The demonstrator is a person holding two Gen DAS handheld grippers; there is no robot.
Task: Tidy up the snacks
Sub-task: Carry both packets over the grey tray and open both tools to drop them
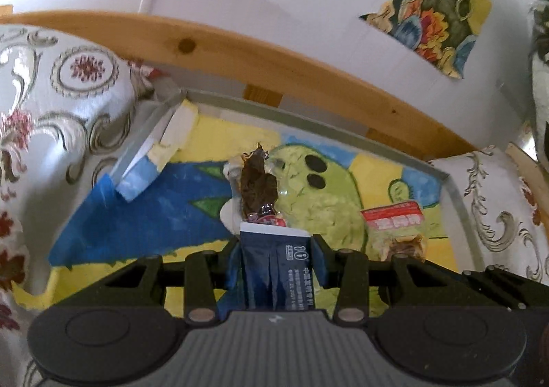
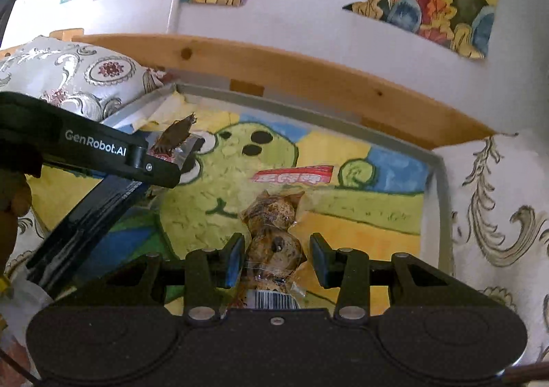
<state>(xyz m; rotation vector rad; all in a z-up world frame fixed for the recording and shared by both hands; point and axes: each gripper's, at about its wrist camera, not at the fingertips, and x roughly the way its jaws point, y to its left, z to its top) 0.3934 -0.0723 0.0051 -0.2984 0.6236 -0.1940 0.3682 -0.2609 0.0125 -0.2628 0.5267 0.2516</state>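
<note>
My left gripper (image 1: 278, 246) is shut on a long dark navy packet (image 1: 274, 270). A brown snack in a clear wrapper (image 1: 257, 184) juts out past its tips. In the right wrist view that gripper (image 2: 171, 160) hangs above the left part of a grey-rimmed tray (image 2: 442, 181), with the brown snack (image 2: 175, 136) at its tips and the navy packet (image 2: 85, 215) trailing beneath. A clear packet of speckled eggs with a red label (image 2: 274, 215) lies on the tray. My right gripper (image 2: 277, 249) is open, one finger on each side of that packet. The egg packet (image 1: 394, 225) also shows in the left wrist view.
The tray floor is a painted green creature on yellow and blue. Patterned cushions (image 2: 497, 215) (image 1: 51, 112) flank the tray. A wooden rail (image 2: 308, 78) and a white wall with paintings stand behind. Torn white foam (image 1: 164, 143) sits in the tray's back-left corner.
</note>
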